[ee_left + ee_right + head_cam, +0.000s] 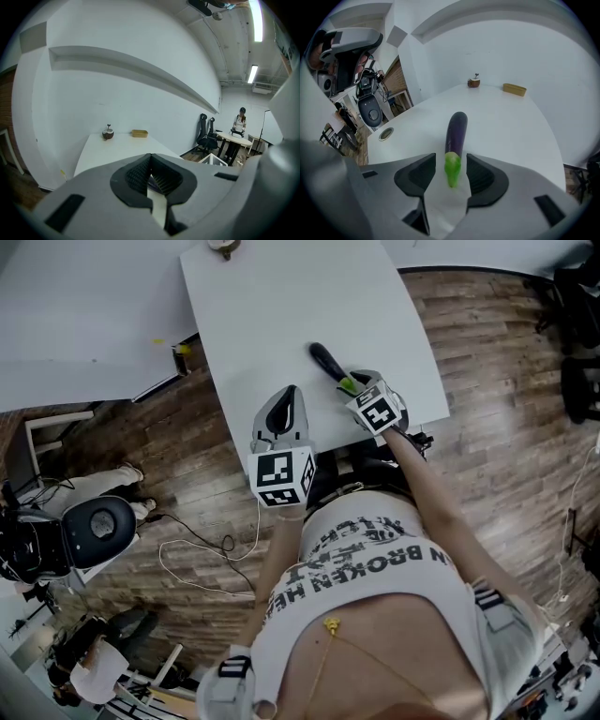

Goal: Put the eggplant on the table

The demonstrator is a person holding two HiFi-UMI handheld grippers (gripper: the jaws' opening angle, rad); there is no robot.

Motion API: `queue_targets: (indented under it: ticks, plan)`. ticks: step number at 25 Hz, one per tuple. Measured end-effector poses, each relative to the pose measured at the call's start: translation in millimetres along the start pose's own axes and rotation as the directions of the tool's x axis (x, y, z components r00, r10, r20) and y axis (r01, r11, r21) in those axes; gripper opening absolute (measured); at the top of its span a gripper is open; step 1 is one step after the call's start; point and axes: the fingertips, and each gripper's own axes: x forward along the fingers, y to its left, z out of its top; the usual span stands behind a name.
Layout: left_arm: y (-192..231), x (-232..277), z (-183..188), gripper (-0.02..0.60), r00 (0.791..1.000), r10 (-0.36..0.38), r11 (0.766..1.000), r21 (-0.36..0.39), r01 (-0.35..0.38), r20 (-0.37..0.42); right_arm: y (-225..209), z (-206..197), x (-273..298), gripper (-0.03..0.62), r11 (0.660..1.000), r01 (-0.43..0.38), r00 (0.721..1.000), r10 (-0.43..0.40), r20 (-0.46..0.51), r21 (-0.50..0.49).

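Right gripper view shows the right gripper [451,158] held low over a white table [520,126], its two fingers spread apart. A dark purple eggplant [456,129] lies flat on the table. Its green stem end sits in the gap between the fingers, with a little space on each side, so neither dark pad [417,176] seems to touch it. The purple body runs straight out past the fingertips. Far beyond the fingertips, near the table's back edge, stand a small round brown object [474,83] and, to its right, a shallow tan tray [514,89]. Left of the fingers, a round metal-rimmed hole [386,134] is set in the tabletop.

Left gripper view shows the left gripper [150,157] with its fingers pressed together and nothing between them; the brown object and tray lie far ahead of its fingertips.

Head view shows both grippers at the table's near edge, with the left gripper's closed fingers to the left of the eggplant and apart from it
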Motion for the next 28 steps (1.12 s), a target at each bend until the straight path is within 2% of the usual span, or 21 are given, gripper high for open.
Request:
queue_targets:
  ticks: [8,14,21,26,28]
  plan:
    - [-1,4,0,-0.012,1.000,0.002,1.000,0.007,-0.001,-0.004,-5,6,-4,0.212,1.000,-0.001,1.000,0.001,0.016,-0.008]
    - [-35,-31,-21,-0.012,1.000,0.003,1.000,0.027,-0.004,0.024,13,-7,-43,0.212,0.999,0.006,0.995,-0.001,0.098,-0.049]
    - [-9,2,-6,-0.011,1.000,-0.008,1.000,0.015,0.008,0.002,-3,38,-39,0.210,0.997,-0.031,0.993,0.039,0.115,-0.071]
    - [-11,0,0,-0.012,1.000,-0.015,1.000,0.019,0.015,0.004,0,48,-52,0.195,0.994,-0.046,0.990,0.058,0.129,-0.096]
    - [-15,-3,1,-0.011,1.000,-0.017,1.000,0.022,0.017,0.005,3,49,-59,0.168,0.993,-0.052,0.989,0.067,0.135,-0.110]
